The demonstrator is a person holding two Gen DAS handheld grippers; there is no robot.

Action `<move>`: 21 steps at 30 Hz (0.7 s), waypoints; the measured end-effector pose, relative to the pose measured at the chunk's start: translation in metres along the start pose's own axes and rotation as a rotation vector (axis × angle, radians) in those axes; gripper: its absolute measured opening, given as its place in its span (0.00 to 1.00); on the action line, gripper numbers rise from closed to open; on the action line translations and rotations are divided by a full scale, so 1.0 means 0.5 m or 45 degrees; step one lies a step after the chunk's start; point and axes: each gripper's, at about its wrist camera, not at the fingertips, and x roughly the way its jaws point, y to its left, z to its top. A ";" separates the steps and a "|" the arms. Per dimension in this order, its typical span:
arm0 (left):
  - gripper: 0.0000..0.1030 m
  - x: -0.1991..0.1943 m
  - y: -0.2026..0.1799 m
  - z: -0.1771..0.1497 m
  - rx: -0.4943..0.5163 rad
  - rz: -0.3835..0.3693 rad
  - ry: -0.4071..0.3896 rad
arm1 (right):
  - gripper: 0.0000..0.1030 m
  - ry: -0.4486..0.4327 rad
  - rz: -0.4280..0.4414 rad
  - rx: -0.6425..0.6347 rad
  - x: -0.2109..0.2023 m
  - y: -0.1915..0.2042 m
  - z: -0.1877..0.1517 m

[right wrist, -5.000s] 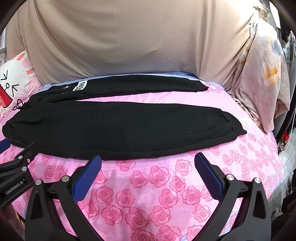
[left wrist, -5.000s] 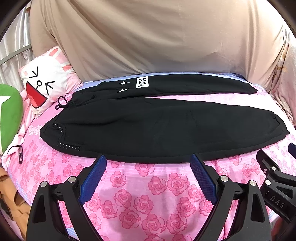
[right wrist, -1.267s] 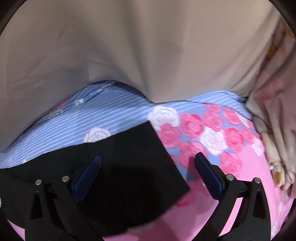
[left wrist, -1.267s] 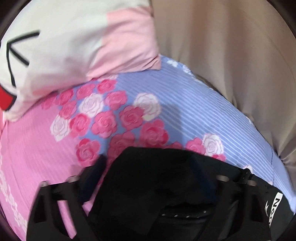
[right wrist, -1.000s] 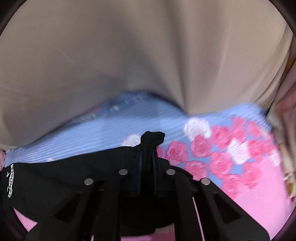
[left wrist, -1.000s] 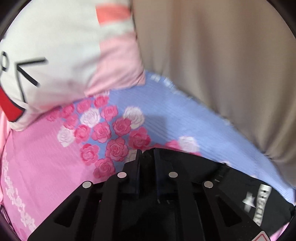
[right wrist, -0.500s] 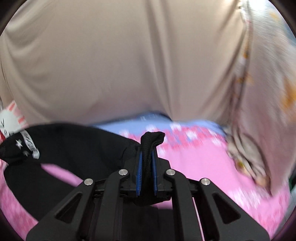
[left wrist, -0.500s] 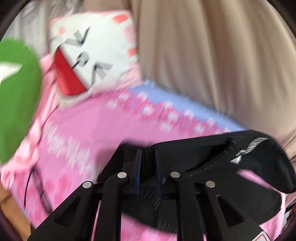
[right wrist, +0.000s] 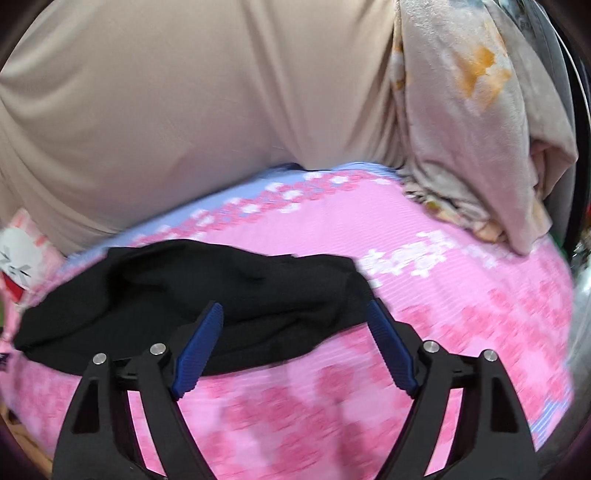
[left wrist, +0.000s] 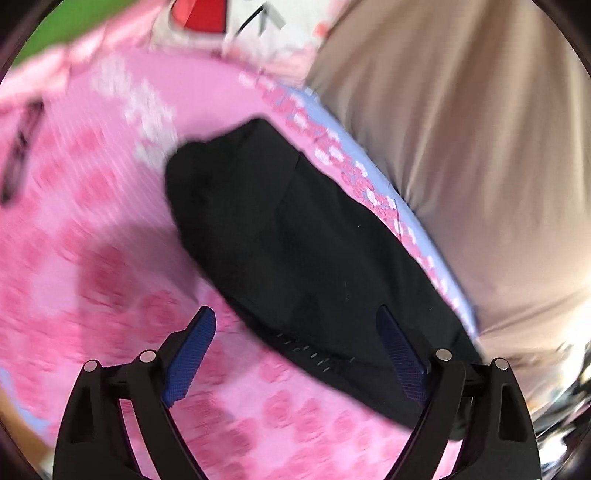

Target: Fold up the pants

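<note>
The black pants (left wrist: 295,254) lie on the pink rose-print bed sheet (left wrist: 92,258), folded lengthwise with one leg laid over the other. My left gripper (left wrist: 295,347) is open and empty, just above the waistband end, where a row of small studs shows. My right gripper (right wrist: 293,343) is open and empty over the cuff end of the pants (right wrist: 207,291). Both views are motion-blurred.
A beige sheet (right wrist: 184,103) hangs along the far side of the bed. A white cartoon pillow (left wrist: 236,26) and a green cushion (left wrist: 74,22) sit at the head end. A bundled floral blanket (right wrist: 480,129) lies at the foot end.
Both grippers were shut on the far leg and carried it toward me over the near leg. Both have now opened and let the fabric go.
</note>
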 end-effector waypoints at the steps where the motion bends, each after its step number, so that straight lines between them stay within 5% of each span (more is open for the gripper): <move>1: 0.83 0.022 0.002 0.009 -0.054 -0.014 0.016 | 0.77 0.005 0.019 0.002 -0.001 0.009 -0.006; 2: 0.82 0.034 0.002 0.016 -0.080 -0.031 0.025 | 0.78 0.012 0.034 0.003 -0.001 0.018 -0.013; 3: 0.66 0.043 0.001 0.025 -0.098 -0.051 0.032 | 0.78 0.032 0.050 0.005 0.003 0.030 -0.022; 4: 0.29 0.048 -0.005 0.040 -0.101 -0.061 0.029 | 0.78 0.049 0.057 0.004 0.005 0.038 -0.030; 5: 0.10 0.045 -0.011 0.049 -0.086 -0.048 0.029 | 0.78 0.063 0.061 0.004 0.009 0.044 -0.037; 6: 0.02 0.037 -0.017 0.059 -0.068 -0.031 0.023 | 0.78 0.074 0.071 0.010 0.010 0.052 -0.043; 12: 0.02 -0.072 0.004 0.106 -0.035 0.041 -0.085 | 0.78 0.118 0.239 0.163 0.036 0.058 -0.028; 21: 0.02 -0.015 0.037 0.095 0.020 0.187 -0.028 | 0.78 0.311 0.423 0.439 0.196 0.094 0.033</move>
